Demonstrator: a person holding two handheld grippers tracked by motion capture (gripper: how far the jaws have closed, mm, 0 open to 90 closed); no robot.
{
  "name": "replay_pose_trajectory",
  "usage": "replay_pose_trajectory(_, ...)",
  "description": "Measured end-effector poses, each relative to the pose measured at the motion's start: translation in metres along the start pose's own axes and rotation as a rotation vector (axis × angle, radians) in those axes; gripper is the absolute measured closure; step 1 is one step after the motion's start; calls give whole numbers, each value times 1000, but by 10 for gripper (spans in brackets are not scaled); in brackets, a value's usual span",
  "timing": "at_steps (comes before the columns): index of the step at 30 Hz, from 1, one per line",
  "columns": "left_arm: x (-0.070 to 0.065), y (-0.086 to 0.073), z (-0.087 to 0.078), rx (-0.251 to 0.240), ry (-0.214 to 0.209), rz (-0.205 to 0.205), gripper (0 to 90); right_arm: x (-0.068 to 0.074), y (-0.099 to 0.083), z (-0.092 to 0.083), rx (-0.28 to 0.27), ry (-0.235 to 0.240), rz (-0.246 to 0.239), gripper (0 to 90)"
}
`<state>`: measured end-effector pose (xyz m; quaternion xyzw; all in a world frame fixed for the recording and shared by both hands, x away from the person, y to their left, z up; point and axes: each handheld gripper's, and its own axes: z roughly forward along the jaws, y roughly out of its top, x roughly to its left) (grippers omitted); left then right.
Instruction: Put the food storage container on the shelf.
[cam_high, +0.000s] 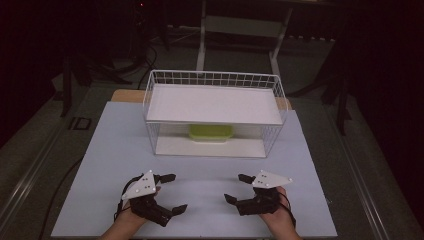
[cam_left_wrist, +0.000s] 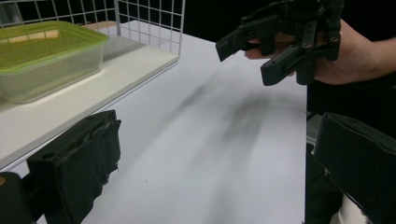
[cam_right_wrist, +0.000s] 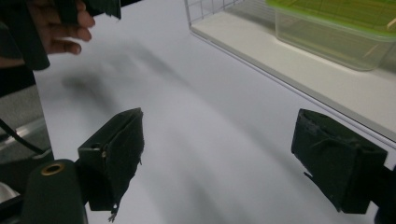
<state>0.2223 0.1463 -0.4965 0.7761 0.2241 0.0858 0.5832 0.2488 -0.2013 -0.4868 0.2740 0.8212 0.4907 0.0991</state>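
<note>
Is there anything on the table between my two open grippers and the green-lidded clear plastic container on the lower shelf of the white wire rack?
Nothing visible. The white table lies bare between the left gripper, the right gripper and the green-lidded clear plastic container. The white wire rack looks open at the front, with its upper shelf overhanging the container.

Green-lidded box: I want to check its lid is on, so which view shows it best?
The left gripper view: the box is near, with its green lid seated on the clear body. The right gripper view shows it cut off at the frame edge. The high view shows it small, under the rack shelf.
</note>
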Motion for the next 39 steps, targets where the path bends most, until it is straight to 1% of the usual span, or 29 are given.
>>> replay_pose_trajectory(2, -1, -1, 1, -1, -3, 9, 11, 0, -2, 2, 9, 6, -15, 171)
replay_pose_trajectory(3, -1, -2, 2, 3, -6, 14, 11, -1, -4, 5, 19, 21, -24, 190)
replay_pose_trajectory(6, -2, -2, 2, 7, -12, 24, 11, -1, -5, 8, 28, 22, -29, 191)
replay_pose_trajectory(8, -2, -3, 3, 19, -12, 34, 11, -2, -7, 10, 36, 30, -35, 190)
replay_pose_trajectory(9, -2, -4, 3, 21, -17, 28, 11, -2, -7, 10, 39, 31, -33, 190)
replay_pose_trajectory(10, -2, -4, 3, 23, -17, 27, 11, -2, -7, 12, 47, 39, -40, 186)
replay_pose_trajectory(13, 0, -6, 4, 37, -16, 29, 11, -2, -9, 14, 57, 45, -53, 184)
replay_pose_trajectory(14, 0, -7, 4, 40, -17, 27, 11, -2, -9, 15, 57, 40, -61, 184)
replay_pose_trajectory(16, 1, -9, 5, 49, -19, 25, 11, -3, -10, 17, 63, 49, -70, 176)
replay_pose_trajectory(17, 1, -9, 6, 48, -26, 20, 11, -4, -10, 18, 65, 62, -87, 176)
replay_pose_trajectory(18, 1, -10, 7, 48, -31, 18, 11, -4, -10, 18, 65, 62, -87, 176)
replay_pose_trajectory(19, 1, -11, 8, 53, -32, 27, 11, -4, -10, 19, 61, 72, -93, 176)
replay_pose_trajectory(20, 1, -11, 9, 55, -33, 26, 11, -5, -11, 20, 54, 79, -107, 176)
replay_pose_trajectory(22, 2, -12, 10, 54, -40, 12, 11, -5, -11, 22, 73, 84, -126, 157)
replay_pose_trajectory(23, 3, -12, 11, 53, -42, 8, 11, -6, -12, 22, 81, 88, -124, 157)
replay_pose_trajectory(25, 4, -12, 11, 57, -41, 13, 11, -7, -12, 23, 89, 100, -108, 156)
replay_pose_trajectory(28, 4, -12, 12, 46, -42, 12, 11, -9, -12, 24, 89, 108, -97, 156)
replay_pose_trajectory(39, 7, -13, 13, 45, -36, 12, 11, -11, -11, 23, 87, 102, -85, 155)
